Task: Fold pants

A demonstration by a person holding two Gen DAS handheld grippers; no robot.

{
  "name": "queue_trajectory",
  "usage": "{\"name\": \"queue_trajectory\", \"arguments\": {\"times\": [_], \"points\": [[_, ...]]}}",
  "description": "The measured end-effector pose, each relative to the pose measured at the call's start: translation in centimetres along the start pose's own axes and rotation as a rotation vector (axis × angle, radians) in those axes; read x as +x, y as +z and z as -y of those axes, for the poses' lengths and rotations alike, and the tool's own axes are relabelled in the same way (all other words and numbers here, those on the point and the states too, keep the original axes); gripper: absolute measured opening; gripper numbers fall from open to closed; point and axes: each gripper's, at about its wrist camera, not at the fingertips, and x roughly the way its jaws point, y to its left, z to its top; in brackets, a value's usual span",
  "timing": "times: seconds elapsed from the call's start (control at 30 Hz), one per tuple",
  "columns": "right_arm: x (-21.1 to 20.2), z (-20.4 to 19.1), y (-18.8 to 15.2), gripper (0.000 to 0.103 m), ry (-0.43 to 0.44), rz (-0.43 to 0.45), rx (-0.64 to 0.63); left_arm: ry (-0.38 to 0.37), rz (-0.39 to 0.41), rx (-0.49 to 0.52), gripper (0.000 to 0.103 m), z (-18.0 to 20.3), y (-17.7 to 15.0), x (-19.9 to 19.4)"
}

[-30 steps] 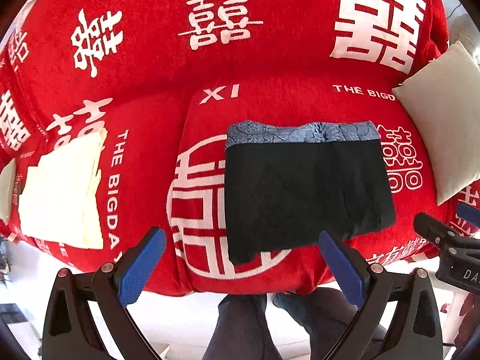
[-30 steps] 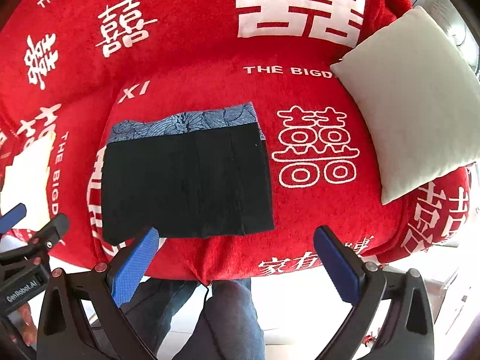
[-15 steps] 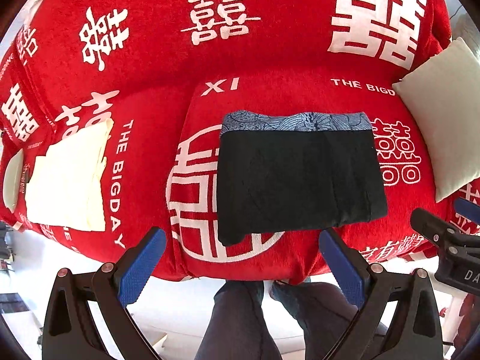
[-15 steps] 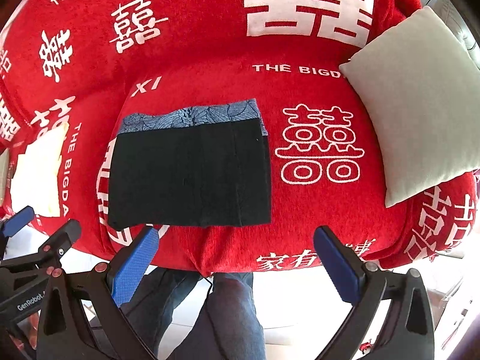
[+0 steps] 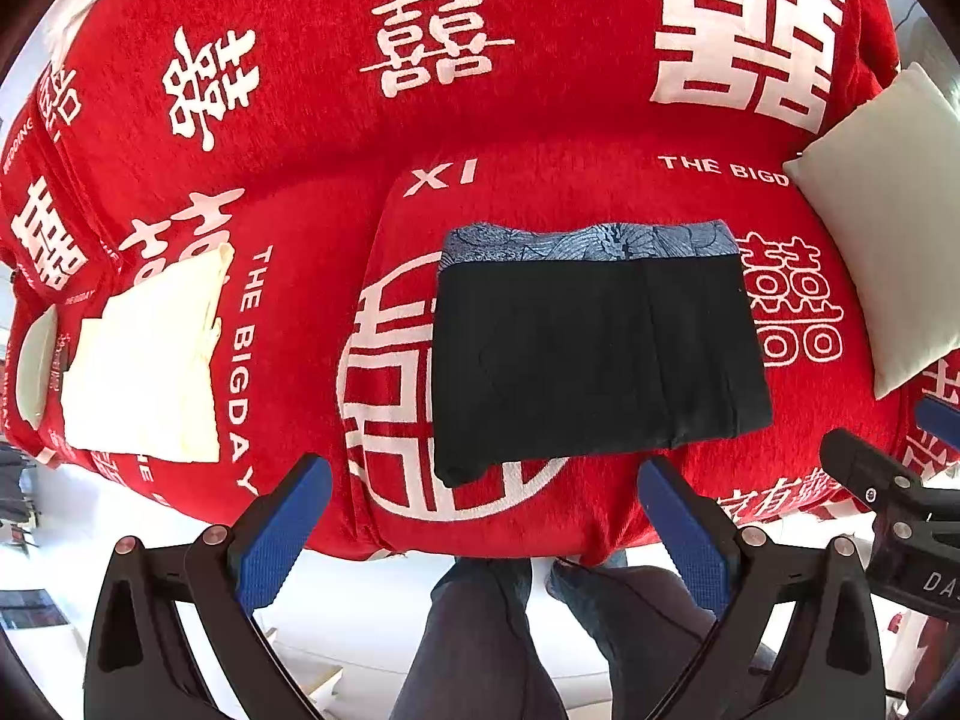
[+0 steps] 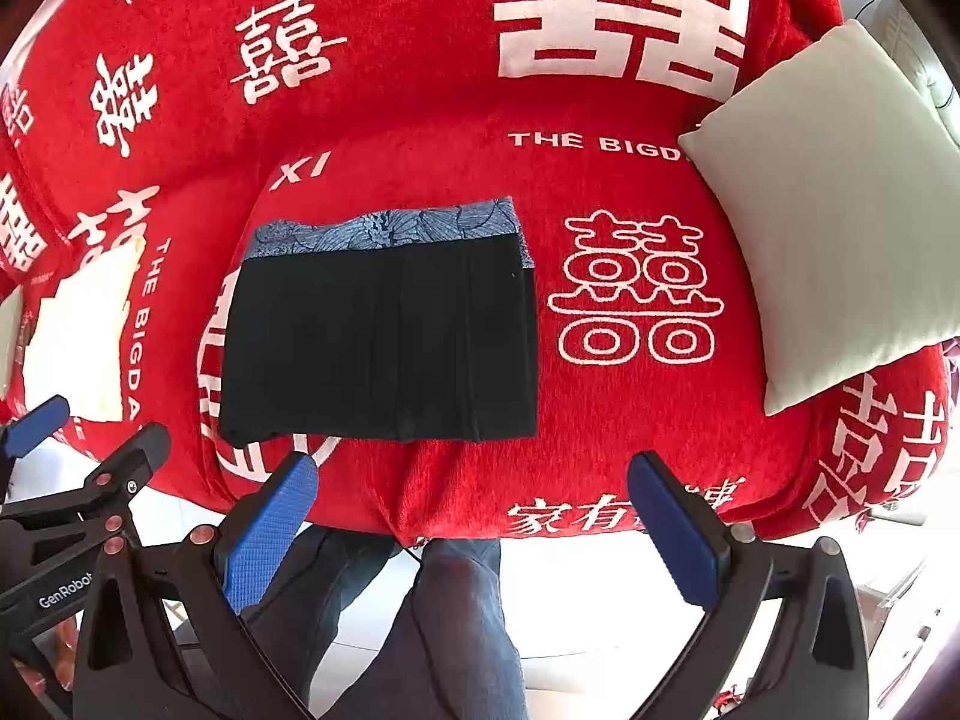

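Observation:
The black pants [image 5: 594, 360] lie folded into a flat rectangle on the red sofa seat [image 5: 528, 510], with a blue patterned waistband [image 5: 588, 243] along the far edge. They also show in the right wrist view [image 6: 384, 348]. My left gripper [image 5: 480, 516] is open and empty, held back from the seat's front edge, short of the pants. My right gripper [image 6: 474, 522] is open and empty too, in front of the seat edge and to the right of the pants. Each gripper shows at the edge of the other's view.
A folded cream cloth [image 5: 144, 360] lies on the seat to the left. A pale cushion [image 6: 834, 210] leans at the right end of the sofa. The person's legs [image 5: 498, 636] stand in front of the sofa. White floor lies below.
Both grippers have drawn back and up a little from the sofa, so the pants sit slightly farther away in view. The pants have not moved on the seat.

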Motion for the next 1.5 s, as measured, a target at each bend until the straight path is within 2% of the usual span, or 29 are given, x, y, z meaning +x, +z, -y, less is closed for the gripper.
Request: {"name": "queue_trajectory", "arguments": {"times": [1.5], "points": [[-0.13, -0.04, -0.17, 0.103, 0.006, 0.008, -0.003, 0.017, 0.011, 0.021, 0.102, 0.51, -0.46, -0.46]]}}
